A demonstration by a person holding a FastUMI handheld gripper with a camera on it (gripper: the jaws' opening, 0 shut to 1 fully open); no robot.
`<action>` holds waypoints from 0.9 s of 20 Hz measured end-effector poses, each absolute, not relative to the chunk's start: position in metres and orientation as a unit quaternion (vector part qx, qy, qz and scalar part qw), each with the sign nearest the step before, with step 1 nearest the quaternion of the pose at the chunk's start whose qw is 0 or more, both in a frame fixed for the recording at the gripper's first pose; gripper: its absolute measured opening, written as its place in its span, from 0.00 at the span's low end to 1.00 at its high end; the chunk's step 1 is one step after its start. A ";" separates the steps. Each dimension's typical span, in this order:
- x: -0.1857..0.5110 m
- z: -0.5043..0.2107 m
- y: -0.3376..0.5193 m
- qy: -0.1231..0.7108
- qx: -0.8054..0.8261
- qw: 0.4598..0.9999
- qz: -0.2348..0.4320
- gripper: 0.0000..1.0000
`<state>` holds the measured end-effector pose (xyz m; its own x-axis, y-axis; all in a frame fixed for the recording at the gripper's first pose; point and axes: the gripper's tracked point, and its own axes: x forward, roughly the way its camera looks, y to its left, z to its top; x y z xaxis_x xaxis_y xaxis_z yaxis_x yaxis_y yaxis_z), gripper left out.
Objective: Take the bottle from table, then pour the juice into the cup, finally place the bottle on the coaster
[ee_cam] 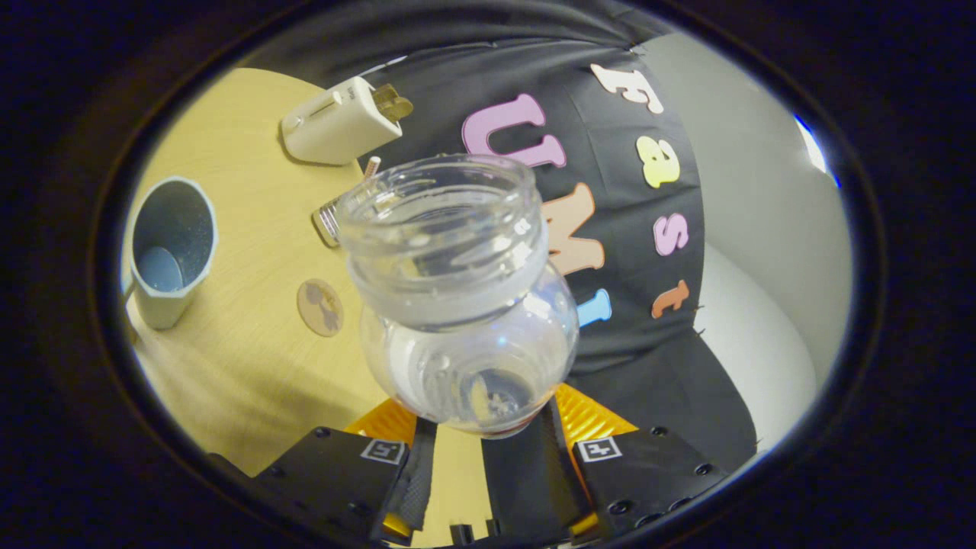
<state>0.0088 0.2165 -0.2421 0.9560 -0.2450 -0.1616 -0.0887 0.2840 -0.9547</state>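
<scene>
A clear plastic bottle (465, 305) with a wide open mouth is held between my fingers, and my gripper (486, 436) is shut on its lower body. The whole scene looks rolled, so the bottle is tilted relative to the wooden table (244, 366). Its mouth points away from the fingers, and a little clear liquid shows inside. A pale cup (171, 248) with a grey inside stands on the table well off to the side of the bottle. A small round brown coaster (320, 306) lies flat between the cup and the bottle.
A white box-shaped device (341, 122) sits at the far end of the table near the black cloth wall. A small metal-capped object (329, 221) lies just behind the bottle's neck. A white wall (755, 229) stands beyond the cloth.
</scene>
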 end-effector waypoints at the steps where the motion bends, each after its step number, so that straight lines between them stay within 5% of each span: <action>1: 0.010 -0.241 0.219 0.132 -0.607 0.782 -0.047 0.67; 18: 0.025 -0.239 0.255 0.058 -0.697 0.714 -0.029 0.67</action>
<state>0.0251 0.2546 -0.2389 0.9915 -0.1233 -0.0427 -0.0397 0.0270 -0.9988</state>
